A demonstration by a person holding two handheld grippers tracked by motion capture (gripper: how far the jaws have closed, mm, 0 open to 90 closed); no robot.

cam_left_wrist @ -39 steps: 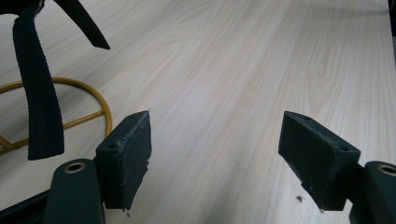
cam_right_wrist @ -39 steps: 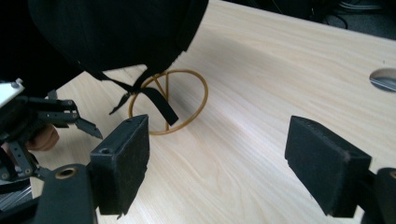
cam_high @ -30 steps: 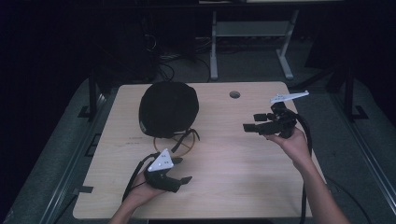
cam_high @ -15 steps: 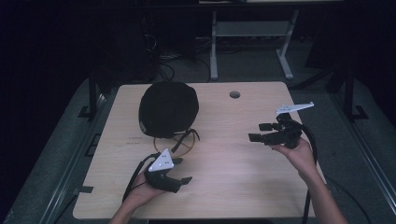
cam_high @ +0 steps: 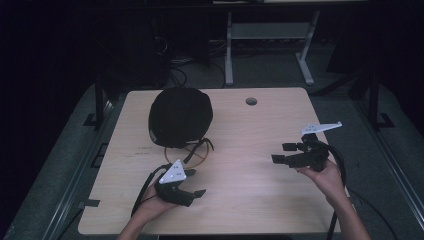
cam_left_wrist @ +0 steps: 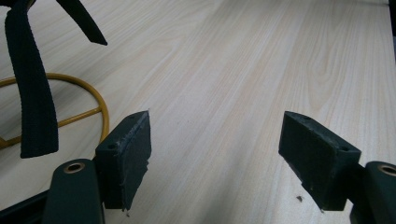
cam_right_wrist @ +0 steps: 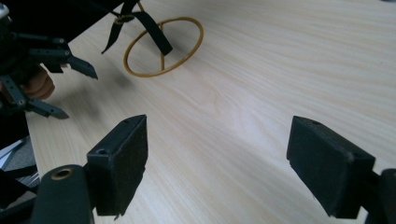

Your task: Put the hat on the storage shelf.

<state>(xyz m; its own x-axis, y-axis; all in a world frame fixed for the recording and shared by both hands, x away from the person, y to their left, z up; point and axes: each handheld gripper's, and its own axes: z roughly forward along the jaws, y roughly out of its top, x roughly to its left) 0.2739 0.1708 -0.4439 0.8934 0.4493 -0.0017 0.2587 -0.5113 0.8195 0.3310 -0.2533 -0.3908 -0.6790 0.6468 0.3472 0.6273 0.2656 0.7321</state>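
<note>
A black rounded helmet [cam_high: 180, 117] lies on the wooden table [cam_high: 250, 130] at the back left, its black straps [cam_high: 202, 145] trailing toward me over a yellow ring [cam_high: 192, 157]. My left gripper [cam_high: 196, 184] rests low near the front left, open, just in front of the ring [cam_left_wrist: 100, 116] and a strap [cam_left_wrist: 32, 93]. My right gripper [cam_high: 282, 153] is held above the right side of the table, open and empty, pointing left. In the right gripper view the ring [cam_right_wrist: 163, 44] and strap [cam_right_wrist: 152, 23] lie ahead, and the left gripper [cam_right_wrist: 70, 86] is at the far left.
A round cable hole [cam_high: 251, 101] sits near the table's back edge. Behind the table stands a white metal frame [cam_high: 270, 45] among cables on a dark floor. Bare wood spans the middle and front of the table.
My right gripper has moved toward me and to the right, lower over the table. The left gripper and the helmet have stayed put.
</note>
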